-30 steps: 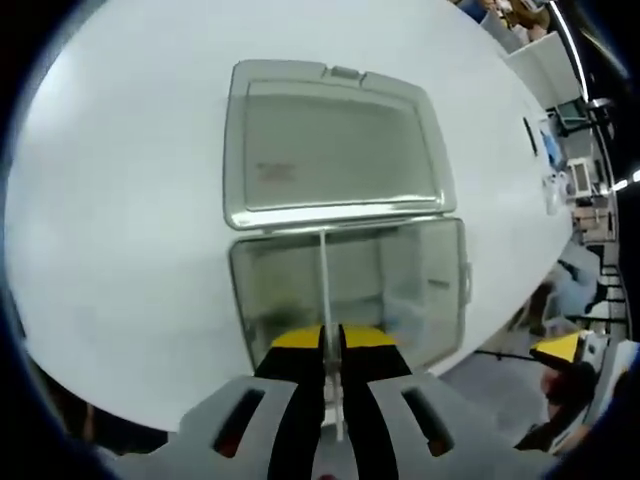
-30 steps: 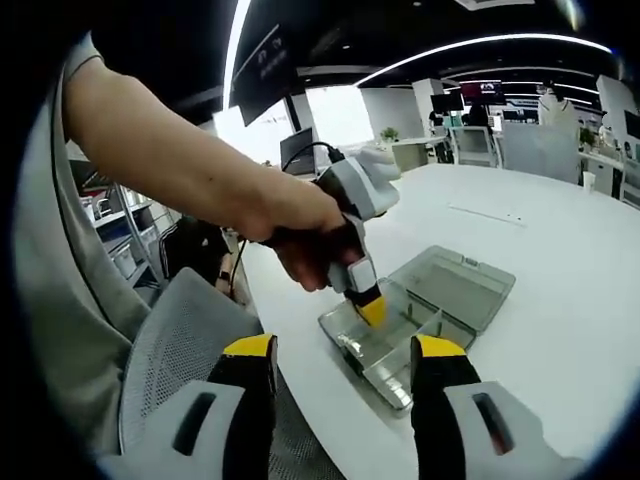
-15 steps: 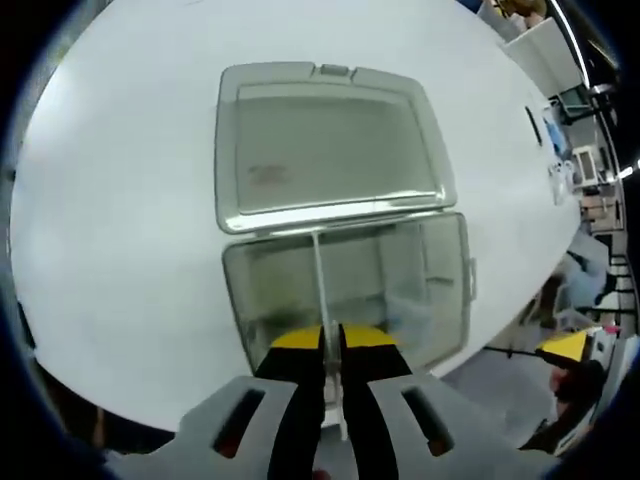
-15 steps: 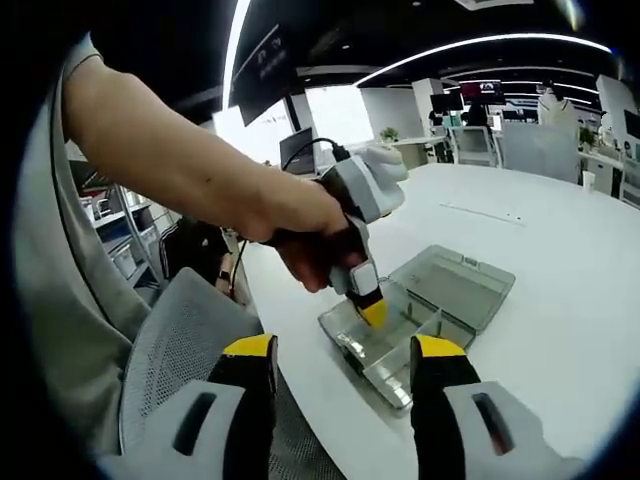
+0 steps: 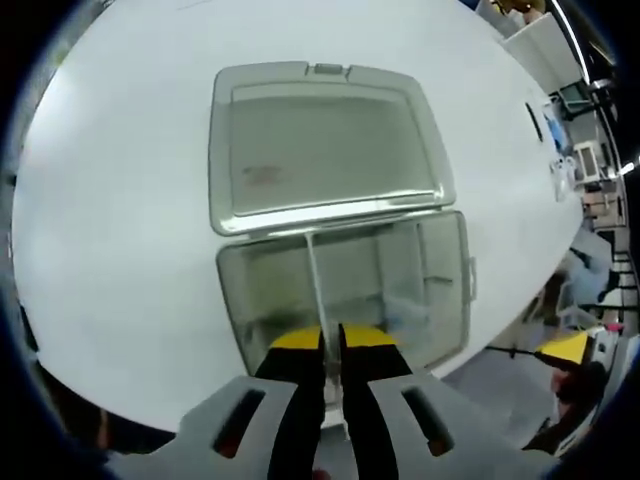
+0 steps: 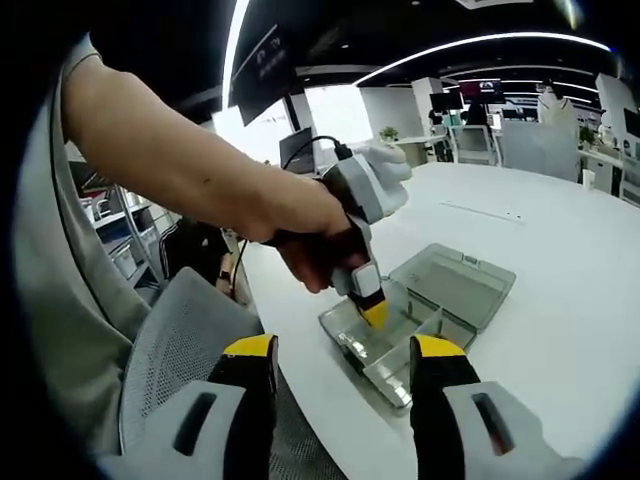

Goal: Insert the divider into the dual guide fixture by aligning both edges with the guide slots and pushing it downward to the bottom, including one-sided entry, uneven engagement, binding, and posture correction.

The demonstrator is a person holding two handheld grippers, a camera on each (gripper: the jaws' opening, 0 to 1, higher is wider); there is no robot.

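Over open clear box [image 5: 340, 290] on table [image 5: 110, 200]: left hand-held gripper [image 5: 330, 345] clamped on thin divider [image 5: 315, 275], half-seated. Keep upright, press both edges evenly. Right hand-held gripper [image 6: 340, 375] wide apart, empty.

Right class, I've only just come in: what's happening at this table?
A person is working with a hand-held claw in each hand. The left claw is shut on a thin clear divider, holding it upright in an open plastic box on the white table. The right claw waits open, off to the side.
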